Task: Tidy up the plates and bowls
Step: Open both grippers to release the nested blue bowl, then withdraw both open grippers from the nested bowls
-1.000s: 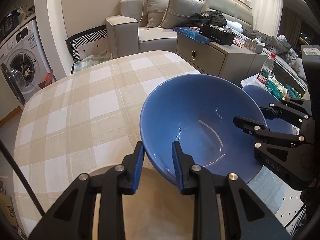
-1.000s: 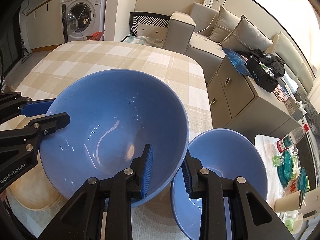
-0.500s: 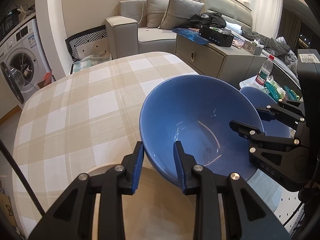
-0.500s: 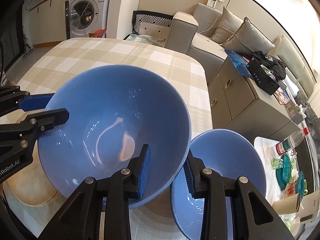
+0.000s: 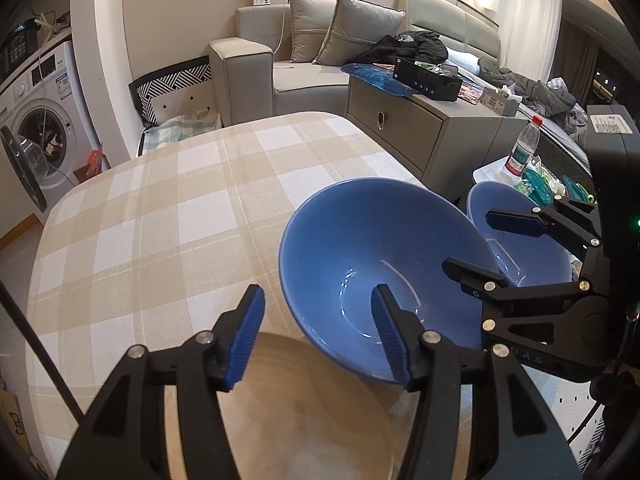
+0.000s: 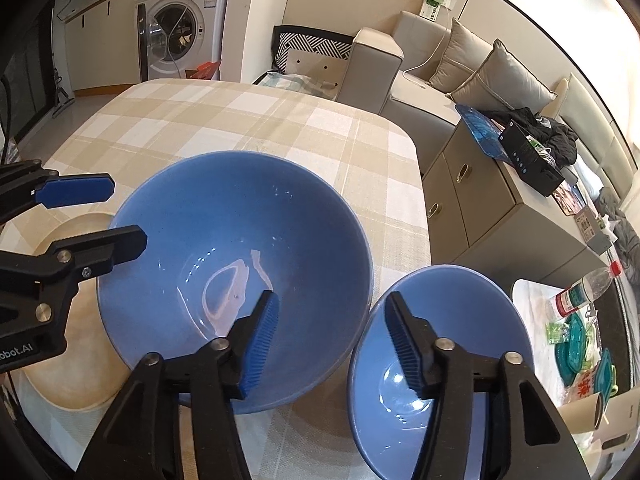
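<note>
A large blue bowl [image 5: 384, 256] [image 6: 236, 248] sits on the checked tablecloth, its near-left edge over a beige plate [image 5: 296, 412] [image 6: 68, 352]. A smaller blue bowl [image 5: 516, 236] [image 6: 440, 356] stands to its right. My left gripper [image 5: 316, 332] is open, its jaws straddling the large bowl's near-left rim without gripping. My right gripper [image 6: 332, 340] is open too, one finger inside the large bowl and the other over the small bowl. Each gripper also shows in the other's view [image 6: 88, 212] [image 5: 492, 244].
The table [image 5: 160, 208] ends just right of the small bowl. Beyond that edge are a grey cabinet [image 5: 400, 128], a water bottle [image 5: 522, 146] and clutter. A sofa [image 5: 304, 52] and washing machine [image 6: 180, 20] stand behind.
Both grippers were shut on the large bowl's rim and held it tilted. Now both have opened and the bowl rests on the table and plate edge.
</note>
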